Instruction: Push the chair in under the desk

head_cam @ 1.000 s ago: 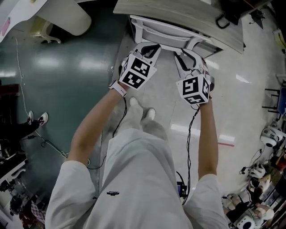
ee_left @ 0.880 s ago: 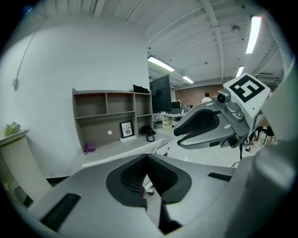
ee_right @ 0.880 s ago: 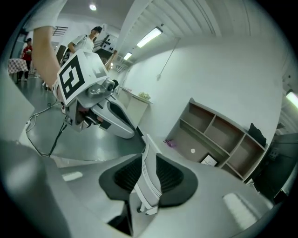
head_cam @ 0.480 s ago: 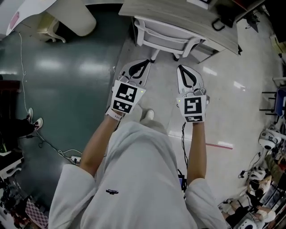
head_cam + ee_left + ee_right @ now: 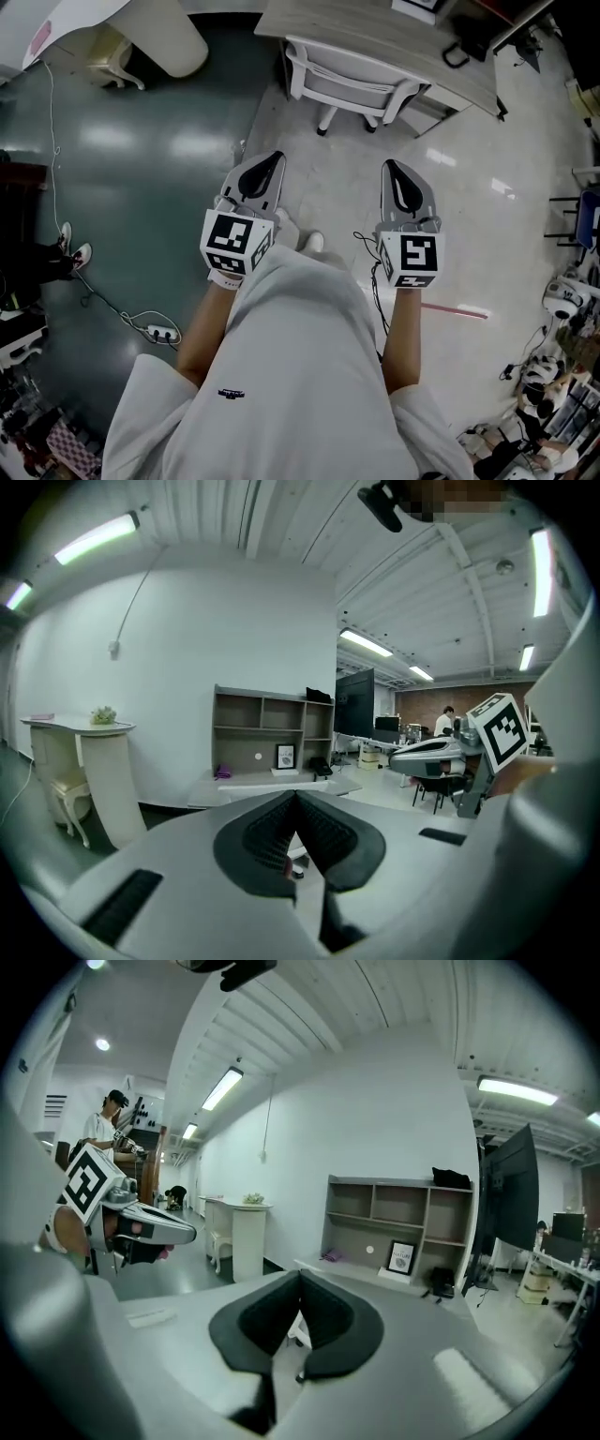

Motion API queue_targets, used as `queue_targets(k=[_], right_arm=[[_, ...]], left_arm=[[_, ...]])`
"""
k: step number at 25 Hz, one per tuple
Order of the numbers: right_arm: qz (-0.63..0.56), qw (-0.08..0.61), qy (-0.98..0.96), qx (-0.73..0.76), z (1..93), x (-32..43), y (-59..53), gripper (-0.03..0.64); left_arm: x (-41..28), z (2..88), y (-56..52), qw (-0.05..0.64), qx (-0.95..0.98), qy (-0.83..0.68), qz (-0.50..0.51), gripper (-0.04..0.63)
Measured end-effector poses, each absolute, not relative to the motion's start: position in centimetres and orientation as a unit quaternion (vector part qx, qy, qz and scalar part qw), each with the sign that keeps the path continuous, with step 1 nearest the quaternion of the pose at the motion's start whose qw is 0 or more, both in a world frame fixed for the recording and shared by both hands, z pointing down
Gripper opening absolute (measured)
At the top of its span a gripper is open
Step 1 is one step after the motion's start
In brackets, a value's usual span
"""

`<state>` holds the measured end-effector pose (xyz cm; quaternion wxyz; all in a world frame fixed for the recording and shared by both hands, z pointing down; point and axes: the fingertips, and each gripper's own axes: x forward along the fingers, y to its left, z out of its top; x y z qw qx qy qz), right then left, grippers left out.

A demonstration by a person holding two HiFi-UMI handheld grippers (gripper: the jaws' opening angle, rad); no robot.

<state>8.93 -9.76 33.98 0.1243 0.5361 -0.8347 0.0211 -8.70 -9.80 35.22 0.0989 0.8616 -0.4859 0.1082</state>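
Both grippers have come back from the chair [image 5: 349, 82] since a second ago. They were up at its backrest then; now they hang close in front of the person's torso, well apart from it. The right jaws stood apart at the backrest a second ago and are now together.

Left gripper [image 5: 277, 156]: clenched. In the left gripper view the black pads meet in a point, with only the open loop behind it. Nothing is between them and the gripper touches nothing. Its marker cube [image 5: 234, 242] faces up over the hand.

Right gripper [image 5: 389, 165]: likewise clenched and empty, in the air above the floor [image 5: 328, 187]. The right gripper view shows the pads joined at the tip, with no object in the loop.

The two grippers are side by side, level with each other, and both point toward the chair. Each shows at the edge of the other's view.

Chair: white, pushed in against the near edge of the bench [image 5: 375, 33]. Its front part is hidden beneath the wood-grain top. The backrest, armrests and two casters show on the near side, on the pale part of the floor.

Both gripper views show a shelf unit [image 5: 272, 733] standing on the bench against the white wall, with a small framed picture [image 5: 285, 756] in it.
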Motion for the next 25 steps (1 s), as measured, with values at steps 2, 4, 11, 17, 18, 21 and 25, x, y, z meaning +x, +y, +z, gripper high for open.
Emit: queue_targets(k=[2, 4, 11, 17, 18, 21, 25], right_arm=[[0.012, 0.123, -0.829, 0.545, 33.6, 9.3, -8.6, 0.012], [0.003, 0.119, -0.823, 0.555, 33.4, 9.7, -7.3, 0.012], [0.0, 0.102, -0.807, 0.581, 33.8, 11.3, -3.8, 0.012], [0.002, 0.12, -0.81, 0.574, 34.4, 11.0, -3.1, 0.011], [0.0, 0.117, -0.811, 0.573, 34.2, 10.8, -3.1, 0.011], [-0.005, 0.107, -0.813, 0.572, 33.8, 10.5, -3.2, 0.011], [-0.013, 0.1, -0.818, 0.567, 33.3, 10.0, -3.1, 0.011]], left_arm=[[-9.1, 34.8, -8.9, 0.109, 0.861, -0.488, 0.098, 0.006], [-9.4, 34.3, -8.0, 0.111, 0.861, -0.488, 0.092, 0.006], [-8.9, 33.5, -5.6, 0.084, 0.866, -0.485, 0.086, 0.006], [-7.9, 33.1, -4.3, 0.077, 0.873, -0.475, 0.08, 0.006], [-8.0, 32.9, -4.3, 0.076, 0.873, -0.476, 0.078, 0.006], [-7.7, 32.3, -4.3, 0.072, 0.874, -0.476, 0.071, 0.006], [-7.1, 32.1, -4.3, 0.066, 0.878, -0.469, 0.071, 0.006]])
